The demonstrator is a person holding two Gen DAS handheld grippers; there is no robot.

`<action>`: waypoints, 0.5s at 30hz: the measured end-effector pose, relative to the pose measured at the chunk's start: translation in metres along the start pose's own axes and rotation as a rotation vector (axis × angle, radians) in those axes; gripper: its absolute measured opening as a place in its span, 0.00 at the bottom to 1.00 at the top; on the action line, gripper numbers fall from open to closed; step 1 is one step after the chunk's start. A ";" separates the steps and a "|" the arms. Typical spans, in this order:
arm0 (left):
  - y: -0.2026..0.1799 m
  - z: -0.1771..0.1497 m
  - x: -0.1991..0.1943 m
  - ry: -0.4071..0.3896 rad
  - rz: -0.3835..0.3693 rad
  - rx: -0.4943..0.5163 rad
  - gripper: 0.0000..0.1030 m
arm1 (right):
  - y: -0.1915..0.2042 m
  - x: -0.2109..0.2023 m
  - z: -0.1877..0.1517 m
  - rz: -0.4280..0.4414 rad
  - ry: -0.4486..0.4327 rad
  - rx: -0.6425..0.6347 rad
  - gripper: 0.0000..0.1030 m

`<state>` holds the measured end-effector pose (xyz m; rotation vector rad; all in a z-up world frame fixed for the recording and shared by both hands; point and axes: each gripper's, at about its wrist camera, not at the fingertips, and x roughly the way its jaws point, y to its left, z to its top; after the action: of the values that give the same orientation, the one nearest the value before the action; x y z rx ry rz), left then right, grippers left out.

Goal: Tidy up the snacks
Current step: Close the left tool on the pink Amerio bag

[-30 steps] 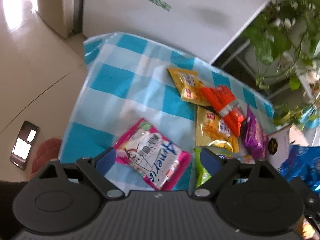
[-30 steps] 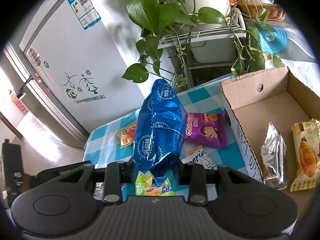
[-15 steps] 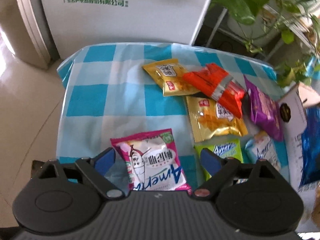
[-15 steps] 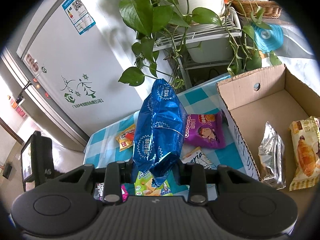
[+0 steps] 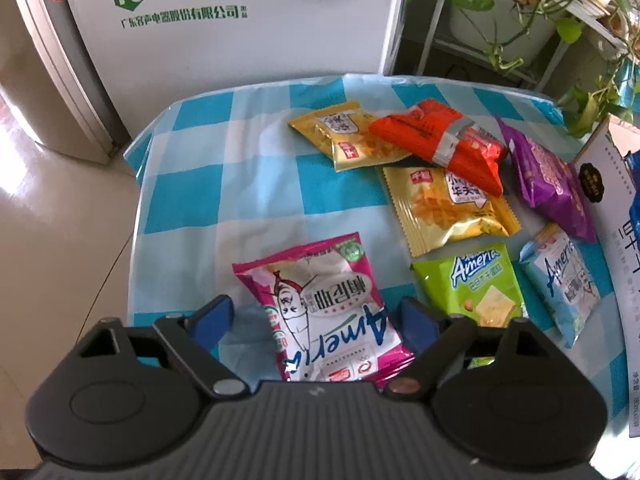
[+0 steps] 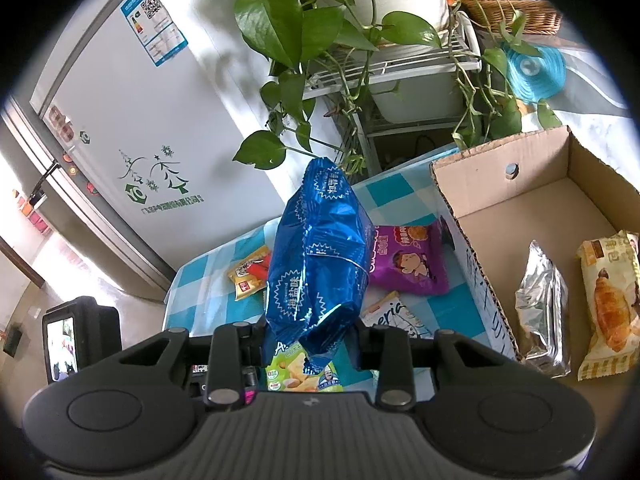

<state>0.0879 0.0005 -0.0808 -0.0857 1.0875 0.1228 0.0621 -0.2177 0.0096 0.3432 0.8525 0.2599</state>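
Checked cloth covers the surface (image 5: 260, 184), snacks scattered across the frame's right half. My left tongs (image 5: 316, 320) are closing around the pink bag (image 5: 320, 304) at lower centre, pads not yet pressing. My right tongs (image 6: 308, 344) stay clamped on the blue bag (image 6: 320, 256), left of the box (image 6: 520, 200).

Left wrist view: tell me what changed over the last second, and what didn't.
The left gripper swung round to square up over the pink snack packet, which now lies between its jaws; they are closing but not yet pressing on it. The packet and the other snacks on the checked cloth have not shifted. The right gripper stays shut on the blue bag, beside the cardboard box.
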 end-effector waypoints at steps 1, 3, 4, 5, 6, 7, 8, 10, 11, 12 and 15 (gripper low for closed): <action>0.000 0.000 -0.002 -0.009 -0.013 0.003 0.71 | 0.000 0.000 0.000 0.000 0.002 0.000 0.38; 0.002 0.001 -0.004 -0.016 -0.047 -0.001 0.63 | 0.000 0.002 0.000 0.000 0.006 0.002 0.38; 0.003 0.001 -0.005 -0.017 -0.061 -0.005 0.59 | 0.000 0.002 0.000 0.000 0.007 0.002 0.39; 0.003 0.000 -0.006 -0.020 -0.069 -0.005 0.55 | -0.001 0.003 0.000 0.000 0.009 0.001 0.39; 0.003 0.000 -0.007 -0.023 -0.072 -0.004 0.52 | -0.001 0.003 0.000 0.000 0.012 0.001 0.39; 0.003 -0.001 -0.009 -0.028 -0.078 -0.007 0.51 | -0.001 0.004 -0.001 -0.002 0.014 0.001 0.39; 0.003 -0.002 -0.011 -0.036 -0.085 -0.013 0.51 | -0.001 0.005 -0.001 -0.003 0.017 0.000 0.39; 0.003 -0.002 -0.017 -0.057 -0.091 -0.011 0.51 | -0.001 0.006 -0.001 -0.001 0.022 -0.001 0.39; 0.003 -0.003 -0.020 -0.067 -0.091 -0.008 0.51 | -0.001 0.007 -0.001 0.001 0.025 -0.002 0.39; 0.003 -0.003 -0.023 -0.078 -0.095 -0.009 0.51 | -0.001 0.007 -0.002 0.002 0.027 -0.003 0.39; 0.006 -0.003 -0.033 -0.099 -0.114 -0.032 0.51 | 0.000 0.008 -0.002 0.002 0.032 -0.004 0.39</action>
<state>0.0690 0.0042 -0.0530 -0.1681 0.9800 0.0413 0.0660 -0.2148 0.0025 0.3369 0.8828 0.2690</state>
